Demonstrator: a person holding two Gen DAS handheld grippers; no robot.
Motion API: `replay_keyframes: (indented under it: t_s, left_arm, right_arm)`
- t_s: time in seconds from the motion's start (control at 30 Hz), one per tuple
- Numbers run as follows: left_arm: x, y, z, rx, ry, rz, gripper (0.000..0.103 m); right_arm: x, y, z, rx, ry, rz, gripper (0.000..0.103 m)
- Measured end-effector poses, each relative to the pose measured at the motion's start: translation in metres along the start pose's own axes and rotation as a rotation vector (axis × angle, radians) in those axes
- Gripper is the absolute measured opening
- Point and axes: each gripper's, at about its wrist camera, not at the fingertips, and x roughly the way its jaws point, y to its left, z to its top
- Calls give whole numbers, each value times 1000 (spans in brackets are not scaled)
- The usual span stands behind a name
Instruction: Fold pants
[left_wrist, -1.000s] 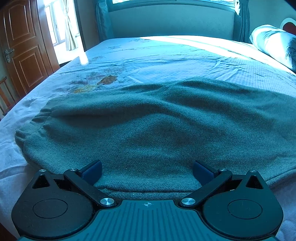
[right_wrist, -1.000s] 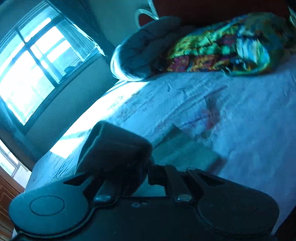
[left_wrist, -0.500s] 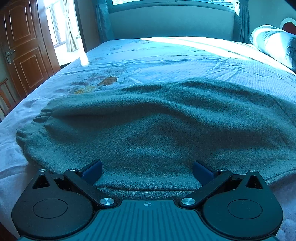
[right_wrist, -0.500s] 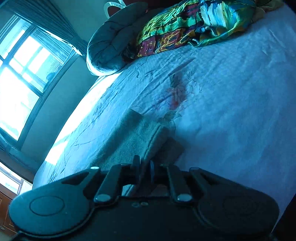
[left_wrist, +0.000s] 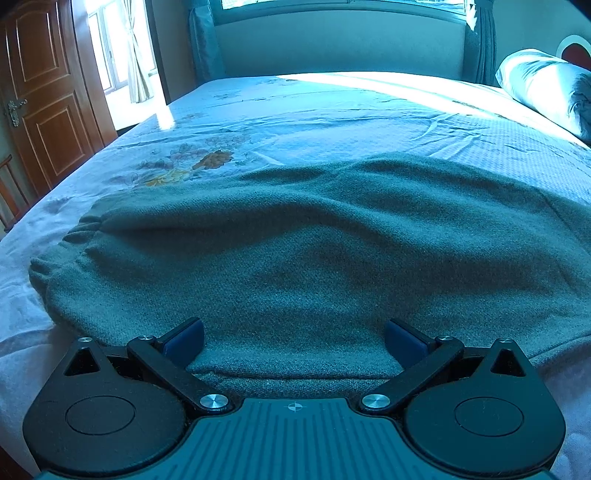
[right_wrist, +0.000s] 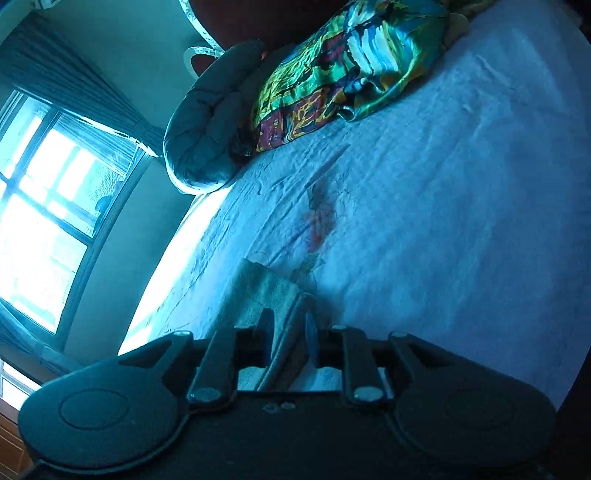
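- The bed (left_wrist: 332, 110) wears a pale sheet with embroidered flowers; sun falls across its far edge under a window (right_wrist: 40, 229), and a wooden door (left_wrist: 48, 110) stands off its left side.
- A grey pillow (right_wrist: 207, 129) and a gaudy satin cover (right_wrist: 343, 70) lie at the head.
- The grey-green pants (left_wrist: 295, 251) lie flat along the bed's near edge.
- The left gripper (left_wrist: 293, 338) hangs over them, jaws wide apart.
- The right gripper (right_wrist: 290, 332) has just been parting its jaws, now a narrow gap, with the folded pants edge between them.

Left gripper (left_wrist: 293, 334) held low and angled downward, jaws spread wide, blue pads (left_wrist: 184, 338) well apart; right gripper (right_wrist: 288, 332) rolled sideways, jaws just opening slightly, fabric edge between the narrow-set fingers (right_wrist: 264, 328).
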Motion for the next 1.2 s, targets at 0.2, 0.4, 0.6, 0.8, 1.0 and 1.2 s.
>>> replay_keyframes:
  t_s: [0.2, 0.4, 0.6, 0.8, 1.0, 1.2]
  left_arm:
    - [-1, -2, -2, 1, -5, 6, 103]
    - [-1, -2, -2, 2, -9, 7, 103]
    - [-1, -3, -3, 2, -13, 11, 103]
    - [-2, -2, -3, 2, -15, 9, 103]
    - [-2, -3, -5, 2, -21, 10, 103]
    - [-2, -3, -5, 3, -21, 7, 103]
  right_arm:
    - [6, -21, -1, 126, 31, 47, 11]
    - [7, -14, 0, 187, -21, 80, 15]
    - [24, -2, 6, 136, 53, -14, 14]
    - [38, -2, 12, 110, 54, -9, 1]
    - [17, -5, 4, 109, 25, 19, 6]
    - [18, -14, -2, 124, 52, 21, 37]
